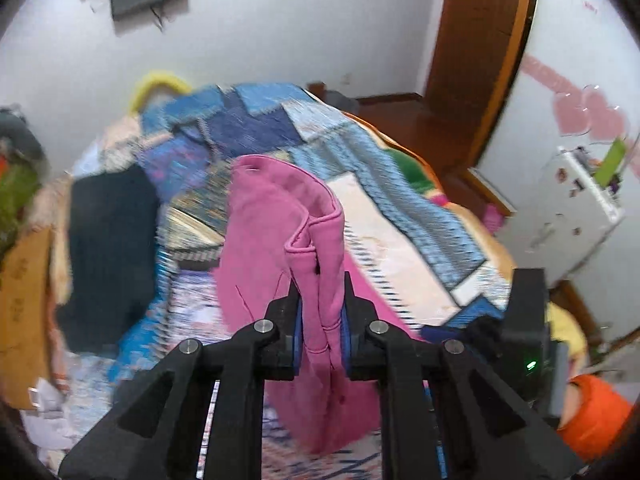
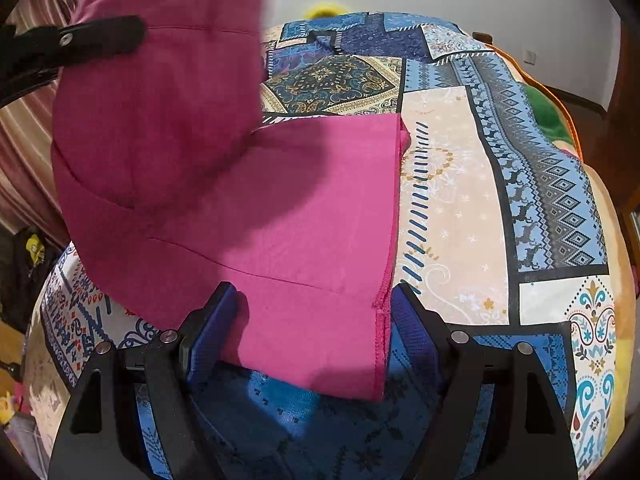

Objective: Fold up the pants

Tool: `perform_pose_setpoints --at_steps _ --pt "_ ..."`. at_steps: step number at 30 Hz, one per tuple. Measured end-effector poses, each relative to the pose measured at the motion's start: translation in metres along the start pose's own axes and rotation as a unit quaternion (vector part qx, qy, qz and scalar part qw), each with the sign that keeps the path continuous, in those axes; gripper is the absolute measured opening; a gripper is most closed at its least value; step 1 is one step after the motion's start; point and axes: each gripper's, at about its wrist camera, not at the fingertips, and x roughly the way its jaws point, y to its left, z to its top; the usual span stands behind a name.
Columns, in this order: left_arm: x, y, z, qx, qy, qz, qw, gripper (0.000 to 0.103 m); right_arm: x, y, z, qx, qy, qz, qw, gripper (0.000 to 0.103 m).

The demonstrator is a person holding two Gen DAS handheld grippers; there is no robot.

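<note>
So the pink pants (image 2: 280,208) are soft, light and floppy, half lying on the patchwork bedspread (image 2: 452,200), half lifted; left hand-held gripper (image 1: 322,284) is clamped on a hemmed edge, which seems the best place to grab; right hand-held gripper (image 2: 312,296) sits wide open around the flat part; no readable labels anywhere.

In the left wrist view, the patchwork bedspread (image 1: 256,128) and the dark garment (image 1: 108,248) at centre left are motion-blurred. In the right wrist view, the raised pink pants (image 2: 160,112) are blurred at upper left and hide the bedspread beneath.
</note>
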Motion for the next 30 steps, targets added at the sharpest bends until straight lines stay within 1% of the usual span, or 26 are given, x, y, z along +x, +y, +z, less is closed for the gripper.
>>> perform_pose_setpoints --at_steps 2,4,10,13,15,16,19,21,22,23,24,26,30 --pt "0.011 -0.002 0.003 -0.011 0.018 -0.024 0.9995 0.015 0.000 0.000 0.000 0.002 0.000 0.001 1.000 0.076" --pt "0.025 -0.005 0.004 -0.020 0.039 -0.040 0.9982 0.015 0.000 -0.001 -0.001 0.005 0.000 0.002 1.000 0.076" --pt "0.050 -0.017 -0.008 -0.014 0.081 -0.057 0.9950 0.016 -0.001 -0.003 -0.001 0.009 -0.001 0.003 1.000 0.076" --pt "0.052 -0.017 -0.015 -0.017 0.099 -0.070 0.9925 0.028 -0.002 -0.004 -0.003 0.011 -0.001 0.002 1.000 0.076" --pt "0.048 -0.016 -0.018 -0.011 0.100 -0.076 0.9920 0.038 -0.004 -0.005 -0.003 0.010 -0.002 0.000 1.000 0.076" --pt "0.046 -0.016 -0.020 -0.005 0.098 -0.076 0.9923 0.040 -0.005 -0.005 -0.004 0.010 -0.003 -0.001 1.000 0.076" --pt "0.034 -0.014 -0.023 0.014 0.087 -0.065 0.9939 0.046 -0.008 -0.004 -0.005 0.005 -0.006 -0.006 1.000 0.076" --pt "0.025 -0.009 -0.023 0.028 0.074 -0.057 0.9952 0.055 -0.010 -0.005 -0.007 0.005 -0.005 -0.005 1.000 0.076" --pt "0.022 -0.006 -0.022 0.033 0.067 -0.049 0.9960 0.058 -0.010 -0.006 -0.007 0.008 -0.005 -0.003 1.000 0.076" --pt "0.019 -0.001 -0.021 0.038 0.058 -0.032 0.9971 0.064 -0.010 -0.008 -0.007 0.011 -0.005 -0.002 1.000 0.076" --pt "0.018 0.002 -0.019 0.041 0.052 -0.021 0.9976 0.067 -0.010 -0.009 -0.007 0.014 -0.005 -0.003 1.000 0.076" --pt "0.021 0.014 -0.013 0.040 0.048 0.001 0.9981 0.070 -0.011 -0.011 -0.007 0.017 -0.007 -0.006 1.000 0.076" --pt "0.039 0.043 0.004 0.028 0.052 0.030 0.9978 0.078 -0.016 -0.012 -0.008 0.016 -0.012 -0.018 1.000 0.076"
